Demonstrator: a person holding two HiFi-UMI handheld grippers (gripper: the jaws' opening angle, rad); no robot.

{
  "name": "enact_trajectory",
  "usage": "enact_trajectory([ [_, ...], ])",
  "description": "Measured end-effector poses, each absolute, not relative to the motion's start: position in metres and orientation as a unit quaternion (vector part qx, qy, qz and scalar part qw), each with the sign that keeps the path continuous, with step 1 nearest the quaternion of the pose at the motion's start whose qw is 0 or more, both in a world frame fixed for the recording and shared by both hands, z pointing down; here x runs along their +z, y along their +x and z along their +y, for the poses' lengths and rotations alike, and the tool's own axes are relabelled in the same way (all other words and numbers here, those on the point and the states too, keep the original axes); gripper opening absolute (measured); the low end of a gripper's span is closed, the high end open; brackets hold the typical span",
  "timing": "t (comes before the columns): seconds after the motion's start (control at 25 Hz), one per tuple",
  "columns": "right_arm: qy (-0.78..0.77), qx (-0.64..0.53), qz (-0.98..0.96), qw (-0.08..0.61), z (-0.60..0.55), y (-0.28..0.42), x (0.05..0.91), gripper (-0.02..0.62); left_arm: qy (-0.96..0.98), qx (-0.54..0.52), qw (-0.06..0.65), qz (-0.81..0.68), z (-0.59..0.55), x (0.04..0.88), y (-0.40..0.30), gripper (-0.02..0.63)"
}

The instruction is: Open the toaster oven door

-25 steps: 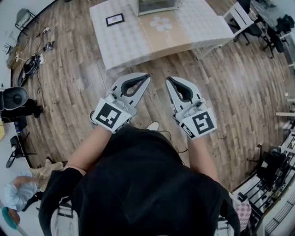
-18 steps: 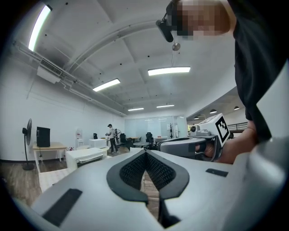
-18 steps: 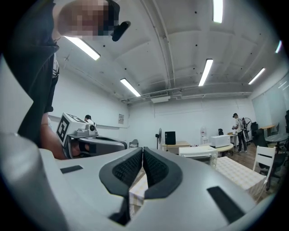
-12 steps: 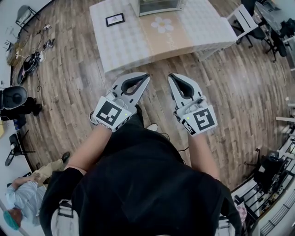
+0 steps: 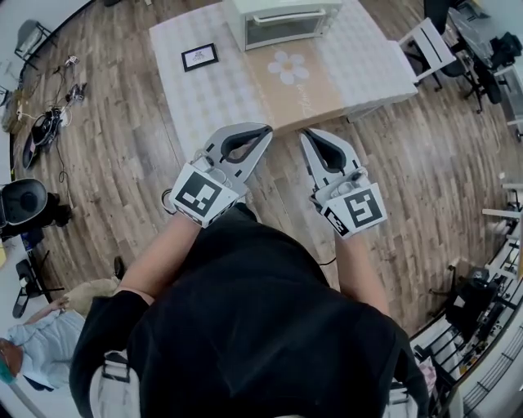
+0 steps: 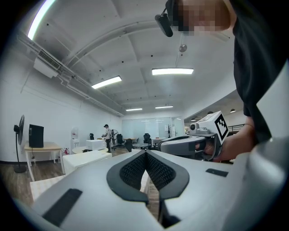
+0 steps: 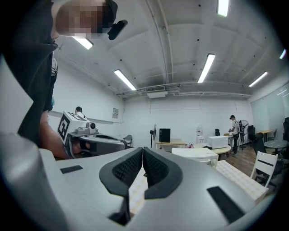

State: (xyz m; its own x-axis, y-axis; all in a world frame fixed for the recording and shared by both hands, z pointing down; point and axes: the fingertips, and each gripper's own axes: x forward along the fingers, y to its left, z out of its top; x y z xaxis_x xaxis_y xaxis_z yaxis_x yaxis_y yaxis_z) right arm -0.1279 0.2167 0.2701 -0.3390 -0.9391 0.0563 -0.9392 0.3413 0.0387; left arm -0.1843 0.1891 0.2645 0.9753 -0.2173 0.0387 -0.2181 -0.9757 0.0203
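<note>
The white toaster oven (image 5: 282, 20) stands at the far side of a table (image 5: 212, 94) under a checked cloth, its glass door closed and facing me. In the right gripper view the toaster oven (image 7: 197, 154) shows just beyond the jaws. My left gripper (image 5: 268, 129) and right gripper (image 5: 304, 133) hang side by side over the wood floor at the table's near edge, well short of the oven. Both are shut with nothing between the pads. Seen from the left gripper (image 6: 145, 152), the right gripper (image 6: 194, 144) is close alongside.
A small framed picture (image 5: 199, 56) and a beige runner with a flower (image 5: 292, 67) lie on the table. A white chair (image 5: 425, 39) stands at the table's right. A black bin (image 5: 23, 196) and cables (image 5: 49, 122) are on the floor at left; a person (image 5: 33, 347) crouches lower left.
The table and toaster oven have come nearer in the head view. Both grippers have moved forward to the table's near edge and stay shut.
</note>
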Motion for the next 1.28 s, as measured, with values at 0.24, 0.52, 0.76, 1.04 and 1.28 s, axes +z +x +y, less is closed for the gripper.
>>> enact_trajectory([
  [0.24, 0.583, 0.006, -0.811, 0.045, 0.147, -0.126, 0.274, 0.021, 0.994, 0.032, 0.004, -0.106, 0.111, 0.263, -0.183, 0.014],
  [0.52, 0.591, 0.023, -0.805, 0.048, 0.093, -0.123, 0.291, 0.021, 0.996, 0.022, 0.008, -0.083, 0.057, 0.272, -0.174, 0.012],
  [0.76, 0.584, 0.032, -0.810, 0.053, 0.062, -0.103, 0.300, 0.021, 0.995, 0.031, 0.023, -0.089, 0.029, 0.284, -0.156, 0.012],
  [1.04, 0.555, 0.039, -0.829, 0.049, 0.014, -0.050, 0.308, 0.021, 0.991, 0.041, 0.022, -0.123, -0.010, 0.294, -0.109, 0.014],
  [1.28, 0.500, 0.034, -0.863, 0.061, -0.035, 0.003, 0.311, 0.021, 0.980, 0.038, 0.031, -0.194, -0.049, 0.291, -0.061, 0.012],
])
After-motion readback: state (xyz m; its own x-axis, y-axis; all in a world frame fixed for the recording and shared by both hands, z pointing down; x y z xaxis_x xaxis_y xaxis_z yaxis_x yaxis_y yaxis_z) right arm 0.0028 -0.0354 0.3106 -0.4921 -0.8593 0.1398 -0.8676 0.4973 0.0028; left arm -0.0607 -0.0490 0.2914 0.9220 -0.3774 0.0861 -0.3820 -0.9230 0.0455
